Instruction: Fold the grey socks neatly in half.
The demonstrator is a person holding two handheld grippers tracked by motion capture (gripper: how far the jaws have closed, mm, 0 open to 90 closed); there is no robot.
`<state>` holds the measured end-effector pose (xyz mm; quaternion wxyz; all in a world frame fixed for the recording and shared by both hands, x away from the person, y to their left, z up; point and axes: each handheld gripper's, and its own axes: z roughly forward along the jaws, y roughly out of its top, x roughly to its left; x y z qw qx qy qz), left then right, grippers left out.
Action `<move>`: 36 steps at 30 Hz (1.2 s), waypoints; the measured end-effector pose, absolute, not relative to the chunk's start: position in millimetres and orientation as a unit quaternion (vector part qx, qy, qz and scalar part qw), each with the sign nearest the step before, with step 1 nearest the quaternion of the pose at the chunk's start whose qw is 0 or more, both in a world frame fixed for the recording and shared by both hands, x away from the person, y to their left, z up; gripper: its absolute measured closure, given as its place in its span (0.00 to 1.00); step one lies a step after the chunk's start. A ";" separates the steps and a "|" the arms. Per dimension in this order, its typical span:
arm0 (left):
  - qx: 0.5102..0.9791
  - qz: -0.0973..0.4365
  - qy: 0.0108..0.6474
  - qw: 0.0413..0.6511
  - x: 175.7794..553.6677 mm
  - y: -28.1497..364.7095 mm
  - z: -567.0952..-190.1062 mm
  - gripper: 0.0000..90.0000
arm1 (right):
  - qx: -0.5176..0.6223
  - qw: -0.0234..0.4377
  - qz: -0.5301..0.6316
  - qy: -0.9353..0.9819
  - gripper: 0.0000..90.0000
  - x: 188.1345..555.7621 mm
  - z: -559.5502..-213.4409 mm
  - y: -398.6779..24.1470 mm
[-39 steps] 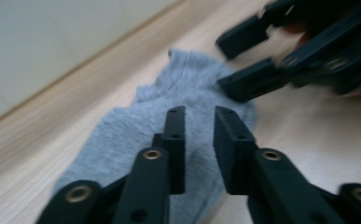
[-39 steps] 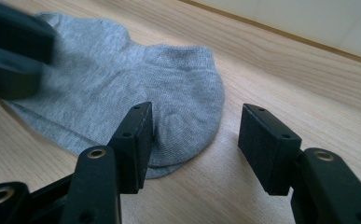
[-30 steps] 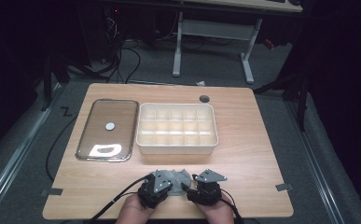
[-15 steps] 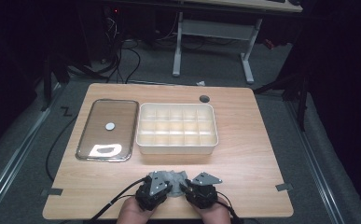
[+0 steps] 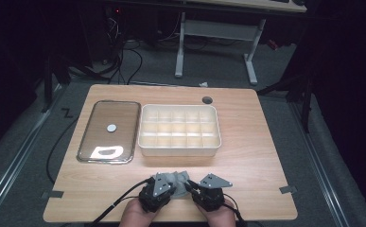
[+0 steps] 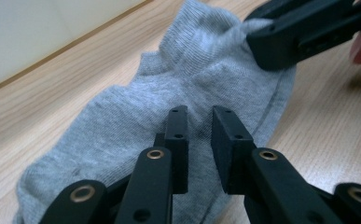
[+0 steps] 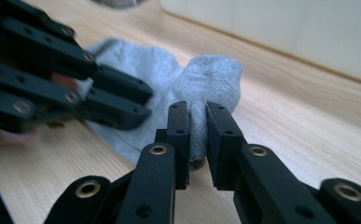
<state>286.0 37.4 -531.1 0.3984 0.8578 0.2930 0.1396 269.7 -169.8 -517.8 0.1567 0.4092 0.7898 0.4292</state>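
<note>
A grey sock [image 5: 181, 178] lies flat on the wooden table near the front edge, between both grippers. My right gripper [image 7: 197, 108] has just been closing and is shut on a bunched fold at the sock's [image 7: 211, 74] end. My left gripper [image 6: 200, 113] has just been opening; its jaws stand a little apart over the middle of the sock [image 6: 122, 121], with flat fabric showing in the gap. In the high view, the left gripper [image 5: 173, 183] and right gripper [image 5: 193, 187] point toward each other, a hand behind each.
A white tray [image 5: 179, 149] with several compartments stands mid-table. A lidded metal tray [image 5: 108, 130] sits to its left. A round cable hole [image 5: 207, 100] is at the back of the table. The table's front edge is just behind the hands.
The right gripper has shifted slightly at the sock's right end. The left hand and the sock stay where they were.
</note>
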 end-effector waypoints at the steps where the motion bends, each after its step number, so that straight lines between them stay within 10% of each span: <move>1: 0.858 0.140 0.293 0.398 286.0 37.4 -531.1 0.85 | 0.409 0.157 0.429 0.790 0.91 269.7 -517.8 -169.8; 30: 0.865 0.141 0.312 0.367 310.8 -2.0 -523.6 0.95 | 0.408 0.157 0.476 0.763 0.91 267.5 -507.1 -184.7; 36: 0.862 0.136 0.312 0.376 310.8 -2.4 -513.7 0.83 | 0.407 0.174 0.473 0.762 0.91 266.4 -506.5 -184.2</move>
